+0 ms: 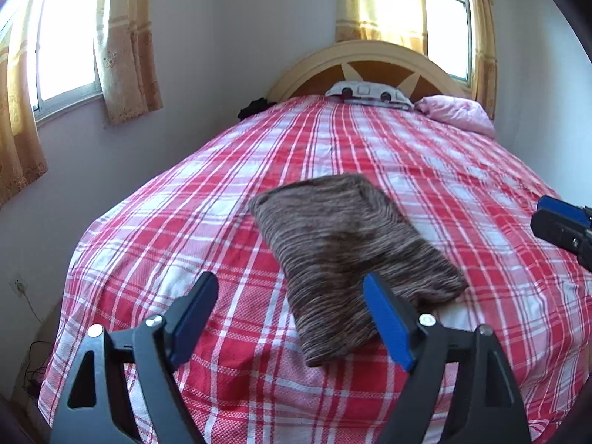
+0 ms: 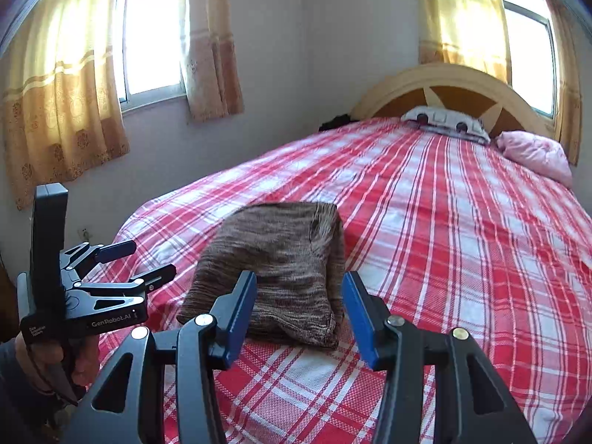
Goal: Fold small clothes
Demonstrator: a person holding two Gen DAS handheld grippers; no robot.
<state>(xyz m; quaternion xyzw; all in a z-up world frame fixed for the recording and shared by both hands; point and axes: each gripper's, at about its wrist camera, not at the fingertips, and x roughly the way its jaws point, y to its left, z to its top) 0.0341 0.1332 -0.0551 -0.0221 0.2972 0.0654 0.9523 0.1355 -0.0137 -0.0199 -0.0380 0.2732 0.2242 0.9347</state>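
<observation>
Across the frame, bed: a bed (image 1: 229, 170) under a red and white checked cover fills both views, headboard at upper right.
Garment: a brown knitted garment (image 1: 351, 255) lies folded into a compact block at the centre of each view, flat on the cover.
Left gripper: the left gripper (image 1: 292, 318) hangs above the block's near end, jaws spread, nothing between them.
Right gripper: the right gripper (image 2: 299, 314) is likewise released, empty, the block beyond its pads.
Step in hand: the fold looks finished; I judge it best to draw both tools clear without brushing the block.
</observation>
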